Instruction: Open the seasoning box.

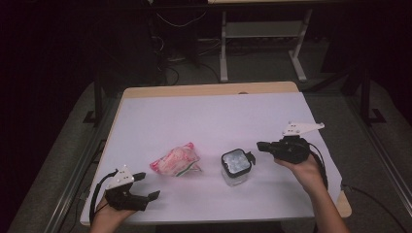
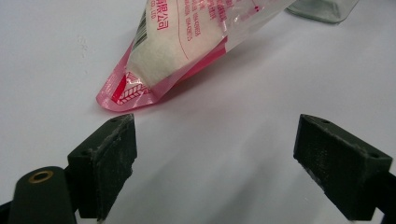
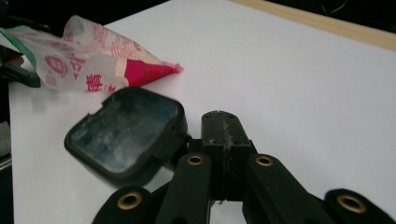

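Jar [image 1: 236, 168] with a black lid stood mid-worktop [image 1: 209, 116], beside a pink bag [image 1: 175, 160] of white stuff. Right tool [image 1: 262, 145] was clenched, empty. Left tool [image 1: 146, 185] gaped wide.

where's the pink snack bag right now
In the high view the pink snack bag lies on the white table, left of the lidded glass jar and just beyond the left gripper.

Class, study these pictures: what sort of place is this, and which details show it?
Probably a lab or workshop recording station: a table under a white sheet, cables on the floor beyond it, and a bare metal bench frame behind.
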Action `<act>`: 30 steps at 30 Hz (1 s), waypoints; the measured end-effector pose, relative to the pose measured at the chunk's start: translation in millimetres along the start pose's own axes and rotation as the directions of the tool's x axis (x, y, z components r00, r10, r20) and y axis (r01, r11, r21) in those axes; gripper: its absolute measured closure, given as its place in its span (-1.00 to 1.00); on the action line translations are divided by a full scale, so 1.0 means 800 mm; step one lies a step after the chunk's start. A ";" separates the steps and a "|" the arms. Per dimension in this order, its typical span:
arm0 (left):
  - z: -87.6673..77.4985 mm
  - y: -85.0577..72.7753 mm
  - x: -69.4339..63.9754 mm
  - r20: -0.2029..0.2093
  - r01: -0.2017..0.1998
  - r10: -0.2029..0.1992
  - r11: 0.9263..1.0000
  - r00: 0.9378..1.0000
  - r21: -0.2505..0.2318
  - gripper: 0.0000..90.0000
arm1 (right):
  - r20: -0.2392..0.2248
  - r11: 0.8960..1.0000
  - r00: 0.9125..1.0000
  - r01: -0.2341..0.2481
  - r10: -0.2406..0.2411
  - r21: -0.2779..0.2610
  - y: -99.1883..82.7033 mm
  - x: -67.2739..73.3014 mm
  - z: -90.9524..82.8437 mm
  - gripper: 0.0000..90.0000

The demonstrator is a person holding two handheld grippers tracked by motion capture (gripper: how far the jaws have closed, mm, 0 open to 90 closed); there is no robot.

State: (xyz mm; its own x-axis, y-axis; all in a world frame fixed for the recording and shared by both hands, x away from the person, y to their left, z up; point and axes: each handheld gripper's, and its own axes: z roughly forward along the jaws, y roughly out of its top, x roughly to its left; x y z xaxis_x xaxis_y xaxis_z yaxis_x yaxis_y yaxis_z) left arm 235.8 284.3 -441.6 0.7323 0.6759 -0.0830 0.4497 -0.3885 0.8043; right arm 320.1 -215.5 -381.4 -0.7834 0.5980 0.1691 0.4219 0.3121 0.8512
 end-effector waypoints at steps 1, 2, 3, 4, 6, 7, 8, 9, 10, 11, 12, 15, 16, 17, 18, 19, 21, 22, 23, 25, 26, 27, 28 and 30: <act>0.000 0.000 0.000 0.000 0.003 -0.003 1.000 1.000 0.000 -0.72 | 0.001 1.000 1.000 0.007 -0.007 -0.003 0.005 0.003 0.001 0.99; 0.000 0.000 0.000 0.001 0.004 -0.004 1.000 1.000 -0.001 -0.72 | 0.001 1.000 1.000 0.007 -0.007 -0.003 0.005 0.003 0.001 0.99; 0.000 0.000 0.000 0.001 0.003 -0.003 1.000 1.000 0.000 -0.71 | -0.001 1.000 1.000 0.011 -0.011 -0.006 0.006 0.004 0.000 1.00; -0.001 -0.001 0.000 0.000 0.003 -0.003 1.000 1.000 0.000 -0.72 | -0.012 1.000 1.000 0.016 -0.016 -0.006 0.007 0.005 0.000 1.00; -0.001 0.000 0.000 -0.001 -0.004 0.004 1.000 1.000 0.001 -0.72 | -0.021 1.000 1.000 0.022 -0.022 0.001 0.007 0.009 0.000 0.99; 0.000 0.000 0.000 -0.001 -0.006 0.006 1.000 1.000 0.000 -0.71 | -0.025 0.999 0.999 0.035 -0.035 0.013 0.007 0.012 0.003 0.99; 0.000 0.000 -0.001 0.001 -0.004 0.004 1.000 1.000 0.005 -0.71 | -0.028 0.999 0.999 0.039 -0.039 0.017 0.007 0.013 0.004 0.99; 0.000 0.000 -0.001 0.001 -0.004 0.004 1.000 1.000 0.005 -0.72 | -0.028 0.999 0.999 0.039 -0.039 0.017 0.007 0.013 0.004 0.99; 0.001 -0.001 -0.001 0.002 -0.006 0.006 1.000 1.000 0.007 -0.72 | -0.032 0.999 0.999 0.040 -0.039 0.018 0.006 0.015 0.006 0.99; 0.001 -0.001 -0.001 0.002 -0.006 0.006 1.000 1.000 0.008 -0.71 | -0.032 0.999 0.999 0.038 -0.038 0.023 0.006 0.017 0.007 0.99; 0.001 -0.001 0.000 0.002 -0.006 0.006 1.000 1.000 0.007 -0.71 | -0.037 0.999 0.998 0.043 -0.042 0.026 0.005 0.017 0.008 0.99; -0.001 0.001 -0.002 0.005 -0.004 0.004 1.000 1.000 -0.002 -0.71 | -0.041 0.999 0.998 0.048 -0.047 0.025 0.006 0.020 0.008 0.99; -0.003 0.005 -0.006 0.008 -0.009 0.009 1.000 1.000 -0.008 -0.71 | -0.043 0.999 0.998 0.049 -0.048 0.022 0.007 0.021 0.008 0.99; -0.006 0.010 -0.013 0.024 -0.019 0.019 1.000 1.000 -0.020 -0.71 | -0.041 0.999 0.998 0.049 -0.048 0.014 0.008 0.022 0.006 0.99; -0.006 0.010 -0.013 0.024 -0.019 0.019 1.000 1.000 -0.020 -0.71 | -0.043 0.999 0.998 0.049 -0.048 0.012 0.009 0.022 0.006 0.99; -0.009 0.016 -0.023 0.055 -0.015 0.017 0.999 0.998 -0.044 -0.71 | -0.042 0.999 0.998 0.049 -0.048 0.014 0.009 0.023 0.005 0.99; -0.010 0.020 -0.029 0.064 -0.023 0.026 0.999 0.998 -0.049 -0.71 | -0.042 0.999 0.998 0.049 -0.048 0.015 0.009 0.023 0.006 0.99; -0.010 0.022 -0.034 0.068 -0.026 0.030 0.998 0.997 -0.052 -0.71 | -0.037 0.999 0.998 0.046 -0.045 0.018 0.009 0.022 0.007 0.99; -0.010 0.024 -0.038 0.073 -0.031 0.035 0.998 0.997 -0.053 -0.71 | -0.036 0.999 0.998 0.043 -0.042 0.017 0.008 0.021 0.007 0.99; -0.007 0.027 -0.049 0.096 -0.032 0.038 0.998 0.995 -0.058 -0.71 | -0.038 0.999 0.998 0.042 -0.041 0.014 0.008 0.020 0.007 0.99; -0.005 0.028 -0.054 0.103 -0.035 0.041 0.998 0.994 -0.057 -0.71 | -0.027 0.999 0.999 0.043 -0.043 0.011 0.009 0.018 0.005 0.99; -0.003 0.031 -0.063 0.109 -0.042 0.047 0.998 0.993 -0.055 -0.71 | -0.026 0.999 0.999 0.039 -0.039 0.009 0.009 0.018 0.005 0.99; -0.003 0.031 -0.063 0.109 -0.042 0.047 0.998 0.993 -0.055 -0.71 | -0.025 0.999 0.999 0.040 -0.040 0.007 0.009 0.017 0.005 0.95; 0.001 0.035 -0.073 0.120 -0.050 0.057 0.997 0.991 -0.060 -0.71 | -0.018 0.999 0.999 0.041 -0.041 0.005 0.008 0.015 0.005 0.86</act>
State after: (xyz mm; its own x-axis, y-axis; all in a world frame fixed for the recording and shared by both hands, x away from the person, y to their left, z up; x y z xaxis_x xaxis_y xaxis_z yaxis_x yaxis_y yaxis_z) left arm 206.4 233.5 -414.8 0.8128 0.5727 -0.1071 0.3809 -0.3833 0.8414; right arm 315.4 -203.3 -376.3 -0.8082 0.5712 0.1430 0.3916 0.3400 0.8550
